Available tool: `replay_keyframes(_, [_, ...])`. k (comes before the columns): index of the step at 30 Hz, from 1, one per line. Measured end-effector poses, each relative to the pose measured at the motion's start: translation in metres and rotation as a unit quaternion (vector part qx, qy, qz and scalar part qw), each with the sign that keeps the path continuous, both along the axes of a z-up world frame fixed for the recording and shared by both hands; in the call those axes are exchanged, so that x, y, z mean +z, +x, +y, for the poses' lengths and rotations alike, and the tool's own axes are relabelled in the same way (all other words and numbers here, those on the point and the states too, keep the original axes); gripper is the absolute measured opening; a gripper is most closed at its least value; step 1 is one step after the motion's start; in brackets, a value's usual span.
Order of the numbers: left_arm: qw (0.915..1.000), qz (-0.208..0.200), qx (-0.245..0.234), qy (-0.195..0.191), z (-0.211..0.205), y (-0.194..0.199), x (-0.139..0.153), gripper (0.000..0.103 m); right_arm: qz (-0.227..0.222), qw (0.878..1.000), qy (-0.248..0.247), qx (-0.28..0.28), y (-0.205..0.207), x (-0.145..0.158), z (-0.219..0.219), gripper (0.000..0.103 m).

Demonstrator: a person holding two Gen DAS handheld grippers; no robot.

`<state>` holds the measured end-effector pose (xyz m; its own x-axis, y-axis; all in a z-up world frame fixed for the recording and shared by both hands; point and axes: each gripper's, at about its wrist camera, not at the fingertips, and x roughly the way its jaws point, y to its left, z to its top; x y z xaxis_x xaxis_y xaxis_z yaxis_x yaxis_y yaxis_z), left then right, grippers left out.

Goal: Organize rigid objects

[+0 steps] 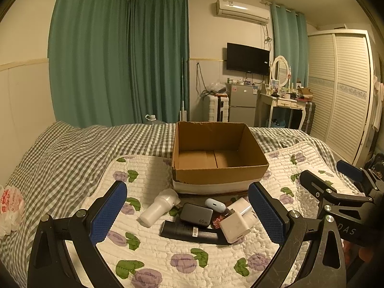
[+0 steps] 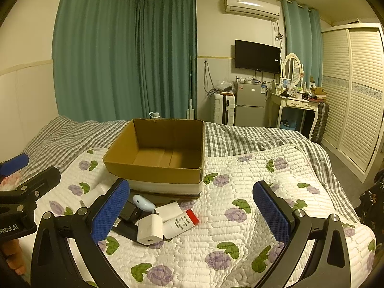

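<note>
Brown cardboard forms the open box standing upright on a quilted bedspread printed with purple flowers and green leaves; nothing shows inside it. Just in front of its near wall a small pile of hard objects lies together on the quilt: a white bottle tipped on its side at the left, a dark grey power bank resting on a long black case, a pale blue earbud case behind them, a white plug charger at the front, and a white tube with a red cap lying against the charger.

Both hand-held tools hover low over the near side of the quilt, apart from the pile. The left gripper has its blue-padded jaws spread wide, the pile showing between them, and nothing is held. The right gripper is likewise spread wide and carries nothing; in its view the pile sits beside its left finger, with bare quilt between the jaws.

Under the quilt lies a grey checked blanket. Beyond the bed hang green curtains, with a wall-mounted television, an air conditioner, a small fridge, a white dressing table with an oval mirror, and a slatted wardrobe at right.
</note>
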<state>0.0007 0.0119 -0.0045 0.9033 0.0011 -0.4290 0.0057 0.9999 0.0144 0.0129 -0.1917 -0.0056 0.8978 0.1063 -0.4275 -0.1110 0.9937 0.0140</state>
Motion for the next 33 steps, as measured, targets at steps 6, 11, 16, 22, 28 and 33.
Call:
replay_keyframes(6, [1.0000,0.001,0.002,-0.001,0.003,0.001,-0.002,0.103,-0.001,1.000,0.000,0.001,0.000,0.000,0.000,0.103])
replay_keyframes(11, [1.0000,0.004,0.005,-0.001,0.005,0.002,-0.004,0.103,-0.001,1.000,-0.001,0.002,0.000,0.000,0.000,0.103])
replay_keyframes(16, [0.9999,0.007,0.011,0.003,0.005,0.004,-0.008,0.103,0.006,1.000,-0.005,0.010,0.000,0.000,0.002,0.103])
replay_keyframes(22, [0.9999,0.010,0.010,0.000,0.007,0.006,-0.011,0.103,0.010,1.000,-0.014,0.014,0.001,-0.004,0.006,0.103])
replay_keyframes(28, [0.9998,0.012,0.014,-0.003,0.010,0.006,-0.014,0.103,0.014,0.999,-0.020,0.021,0.001,-0.008,0.012,0.103])
replay_keyframes(33, [0.9998,0.013,0.016,-0.006,0.012,0.007,-0.016,0.103,0.015,0.999,-0.019,0.024,0.002,-0.009,0.012,0.103])
